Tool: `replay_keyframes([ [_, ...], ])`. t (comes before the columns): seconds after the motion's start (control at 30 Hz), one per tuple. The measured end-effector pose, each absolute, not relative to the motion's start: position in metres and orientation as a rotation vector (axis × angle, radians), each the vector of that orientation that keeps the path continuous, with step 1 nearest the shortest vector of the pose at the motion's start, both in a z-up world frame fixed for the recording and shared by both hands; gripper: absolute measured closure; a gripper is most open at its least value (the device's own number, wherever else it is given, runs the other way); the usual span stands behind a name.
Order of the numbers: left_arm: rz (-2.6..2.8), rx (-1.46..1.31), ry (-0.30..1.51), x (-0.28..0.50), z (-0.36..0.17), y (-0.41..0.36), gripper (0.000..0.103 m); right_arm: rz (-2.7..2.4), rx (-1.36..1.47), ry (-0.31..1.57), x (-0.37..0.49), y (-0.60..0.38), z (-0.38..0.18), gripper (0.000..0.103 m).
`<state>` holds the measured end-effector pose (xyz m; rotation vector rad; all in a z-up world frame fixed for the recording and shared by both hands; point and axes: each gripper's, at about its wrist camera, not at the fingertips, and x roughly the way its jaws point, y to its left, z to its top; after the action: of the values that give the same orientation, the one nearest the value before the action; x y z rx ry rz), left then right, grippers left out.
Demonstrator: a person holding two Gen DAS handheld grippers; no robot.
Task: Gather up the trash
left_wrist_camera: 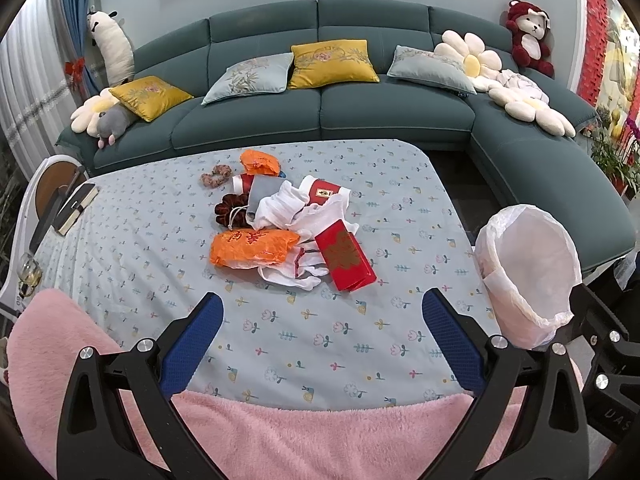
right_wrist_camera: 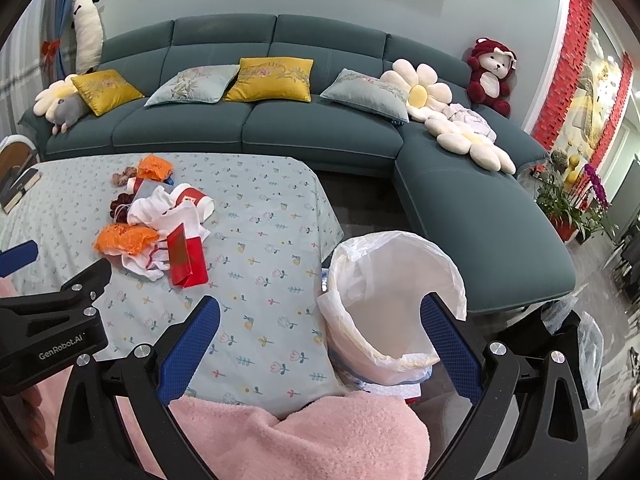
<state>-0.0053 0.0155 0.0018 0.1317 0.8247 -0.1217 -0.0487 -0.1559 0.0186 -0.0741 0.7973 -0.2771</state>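
Observation:
A heap of trash lies mid-table: a red paper box [left_wrist_camera: 345, 257] [right_wrist_camera: 186, 257], an orange bag [left_wrist_camera: 253, 247] [right_wrist_camera: 127, 238], a second orange bag [left_wrist_camera: 259, 161] [right_wrist_camera: 155, 166] at the back, white crumpled cloth [left_wrist_camera: 282, 204] [right_wrist_camera: 150, 205] and a red-and-white paper cup [left_wrist_camera: 326, 191] [right_wrist_camera: 192, 199]. A bin lined with a white bag [left_wrist_camera: 528, 268] [right_wrist_camera: 394, 300] stands at the table's right edge. My left gripper [left_wrist_camera: 322, 312] is open and empty, short of the heap. My right gripper [right_wrist_camera: 320, 316] is open and empty, in front of the bin.
The table carries a floral blue cloth [left_wrist_camera: 280, 332] [right_wrist_camera: 260, 240] with a pink fuzzy blanket [left_wrist_camera: 300, 432] [right_wrist_camera: 312, 436] at its near edge. Scrunchies [left_wrist_camera: 216, 178] lie behind the heap and a dark book [left_wrist_camera: 76, 208] at far left. A teal sofa [left_wrist_camera: 320, 112] with cushions is behind.

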Motion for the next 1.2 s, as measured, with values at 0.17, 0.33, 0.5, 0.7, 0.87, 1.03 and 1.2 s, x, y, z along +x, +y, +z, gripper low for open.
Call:
replay_keyframes([
  [0.17, -0.128, 0.102, 0.840, 0.000, -0.004, 0.025, 0.008, -0.259, -0.047, 0.794, -0.047, -0.151, 0.016, 0.007],
  [0.33, -0.115, 0.080, 0.867, 0.011, -0.014, 0.041, 0.008, -0.237, -0.043, 0.800, -0.040, -0.139, 0.009, 0.007],
  [0.5, -0.090, 0.051, 0.910, 0.027, -0.027, 0.066, 0.008, -0.201, -0.020, 0.815, -0.024, -0.126, -0.002, 0.007],
  [0.7, -0.047, 0.030, 0.929, 0.048, -0.042, 0.099, 0.008, -0.146, 0.000, 0.826, 0.003, -0.105, -0.016, 0.008],
  [0.87, -0.024, 0.028, 0.953, 0.070, -0.055, 0.117, 0.008, -0.115, -0.022, 0.848, 0.033, -0.085, -0.034, 0.011],
  [1.03, -0.040, 0.019, 0.991, 0.100, -0.073, 0.129, 0.008, -0.079, -0.020, 0.888, 0.064, -0.072, -0.055, 0.014],
  [1.2, -0.050, -0.029, 1.032, 0.137, -0.091, 0.136, 0.008, -0.052, 0.007, 0.950, 0.101, -0.065, -0.085, 0.025],
])
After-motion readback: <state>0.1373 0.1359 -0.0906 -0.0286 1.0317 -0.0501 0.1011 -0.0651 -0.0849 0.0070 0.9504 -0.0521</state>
